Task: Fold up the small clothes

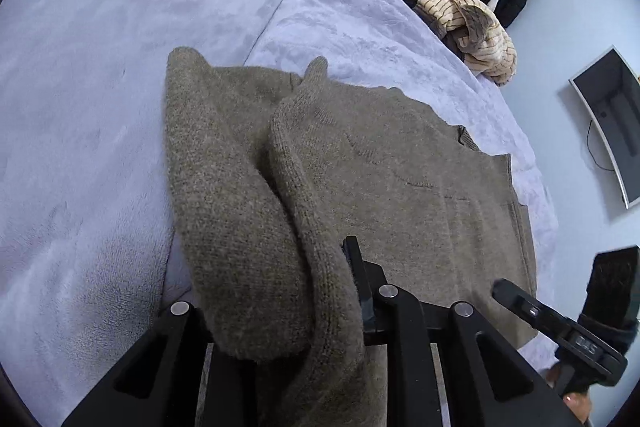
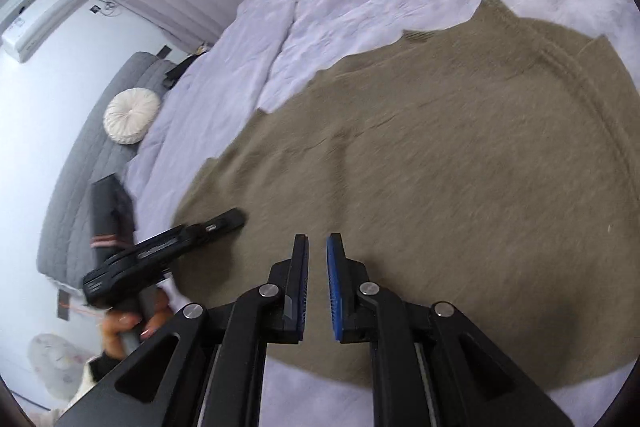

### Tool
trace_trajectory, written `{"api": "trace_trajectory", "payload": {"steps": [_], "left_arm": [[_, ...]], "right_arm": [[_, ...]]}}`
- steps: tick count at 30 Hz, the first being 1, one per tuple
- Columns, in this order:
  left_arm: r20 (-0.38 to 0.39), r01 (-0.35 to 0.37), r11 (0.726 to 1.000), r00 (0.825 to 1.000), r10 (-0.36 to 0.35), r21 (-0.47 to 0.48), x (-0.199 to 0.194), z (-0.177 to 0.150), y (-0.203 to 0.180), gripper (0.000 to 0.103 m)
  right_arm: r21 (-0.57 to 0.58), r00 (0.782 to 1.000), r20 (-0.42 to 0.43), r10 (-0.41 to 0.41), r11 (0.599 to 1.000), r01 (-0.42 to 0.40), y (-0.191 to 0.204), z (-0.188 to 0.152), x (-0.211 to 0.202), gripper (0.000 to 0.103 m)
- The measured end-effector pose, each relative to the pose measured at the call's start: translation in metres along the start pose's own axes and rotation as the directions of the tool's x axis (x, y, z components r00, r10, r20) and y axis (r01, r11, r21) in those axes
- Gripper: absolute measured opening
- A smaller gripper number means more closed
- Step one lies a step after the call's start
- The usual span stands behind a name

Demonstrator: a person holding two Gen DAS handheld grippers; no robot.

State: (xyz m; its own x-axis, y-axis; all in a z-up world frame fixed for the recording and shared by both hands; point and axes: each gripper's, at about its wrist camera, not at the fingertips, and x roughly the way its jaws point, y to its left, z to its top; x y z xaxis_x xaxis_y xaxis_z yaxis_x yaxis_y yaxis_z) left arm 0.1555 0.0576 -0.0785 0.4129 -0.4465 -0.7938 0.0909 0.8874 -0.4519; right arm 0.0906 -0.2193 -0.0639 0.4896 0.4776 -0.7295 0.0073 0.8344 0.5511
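A: Where is the olive sweater (image 1: 360, 163)?
B: Spread on the lilac blanket (image 1: 100, 67); one fold is pinched in the left gripper (image 1: 320, 291), seemingly to be carried across. The right gripper (image 2: 317, 287) is held parted, empty.

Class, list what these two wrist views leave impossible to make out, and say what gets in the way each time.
1. Left wrist view: the left gripper left finger is buried under the olive sweater bunched between its fingers.
2. Right wrist view: sweater knit is motion-blurred; its right side is cut off by the edge.
3. Both views: the striped clothes pile is too small to identify.
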Motion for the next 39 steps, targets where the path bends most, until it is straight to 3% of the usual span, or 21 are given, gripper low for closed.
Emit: {"api": "trace_trajectory", "payload": {"steps": [3,6,10,14,19,22,24,25,26,28,30,33,36,39], "left_arm": [[0.038,-0.035,0.998,0.999,0.033,0.053,-0.015,0.006,-0.021,0.023],[0.071,-0.067,0.991,0.996,0.058,0.120,-0.026,0.014,-0.052,0.023],[0.100,-0.072,0.969,0.994,0.049,0.236,-0.031,0.026,-0.118,0.023],[0.088,-0.044,0.914,0.996,0.009,0.404,-0.011,0.022,-0.204,0.023],[-0.018,-0.010,0.831,1.000,0.024,0.557,0.053,-0.019,-0.289,0.023],[-0.051,-0.053,0.803,0.993,0.104,0.594,0.087,-0.043,-0.305,0.023],[-0.039,-0.073,0.793,0.992,0.121,0.605,0.090,-0.051,-0.303,0.028],[-0.039,-0.062,0.793,0.994,0.107,0.606,0.087,-0.053,-0.302,0.042],[-0.038,-0.038,0.797,0.996,0.077,0.602,0.080,-0.053,-0.300,0.066],[0.015,-0.038,0.799,0.999,0.036,0.600,0.062,-0.053,-0.298,0.080],[0.018,0.002,0.794,1.000,-0.017,0.608,0.045,-0.051,-0.296,0.080],[0.068,0.005,0.807,0.996,-0.055,0.590,0.019,-0.047,-0.281,0.080],[0.140,-0.021,0.862,0.988,-0.059,0.506,-0.002,-0.037,-0.247,0.080],[0.181,-0.111,0.904,0.983,0.038,0.414,0.001,-0.026,-0.207,0.080]], "right_arm": [[-0.035,0.988,-0.088,-0.123,0.992,0.121,-0.021,0.004,0.040,0.007],[-0.055,0.990,-0.064,-0.124,0.991,0.121,-0.024,-0.001,0.043,0.006],[-0.012,0.999,-0.044,0.016,1.000,-0.016,-0.040,0.000,0.014,0.006],[0.089,0.990,0.093,0.107,0.989,-0.115,-0.080,-0.002,-0.040,0.009],[0.207,0.974,0.208,0.093,0.969,-0.137,-0.141,-0.012,-0.092,0.013],[0.290,0.975,0.199,0.095,0.945,-0.151,-0.180,-0.022,-0.097,0.013],[0.333,0.971,0.204,0.123,0.924,-0.187,-0.189,-0.026,-0.092,0.012],[0.346,0.966,0.216,0.143,0.914,-0.213,-0.196,-0.029,-0.092,0.010],[0.351,0.961,0.225,0.159,0.907,-0.232,-0.199,-0.029,-0.093,0.010],[0.367,0.955,0.233,0.181,0.894,-0.259,-0.202,-0.027,-0.089,0.011],[0.383,0.942,0.255,0.217,0.872,-0.304,-0.208,-0.024,-0.088,0.027],[0.435,0.908,0.308,0.283,0.807,-0.399,-0.213,-0.024,-0.083,0.040],[0.480,0.853,0.380,0.357,0.713,-0.512,-0.225,-0.029,-0.083,0.051],[0.506,0.807,0.431,0.404,0.633,-0.586,-0.231,-0.025,-0.076,0.059]]}}
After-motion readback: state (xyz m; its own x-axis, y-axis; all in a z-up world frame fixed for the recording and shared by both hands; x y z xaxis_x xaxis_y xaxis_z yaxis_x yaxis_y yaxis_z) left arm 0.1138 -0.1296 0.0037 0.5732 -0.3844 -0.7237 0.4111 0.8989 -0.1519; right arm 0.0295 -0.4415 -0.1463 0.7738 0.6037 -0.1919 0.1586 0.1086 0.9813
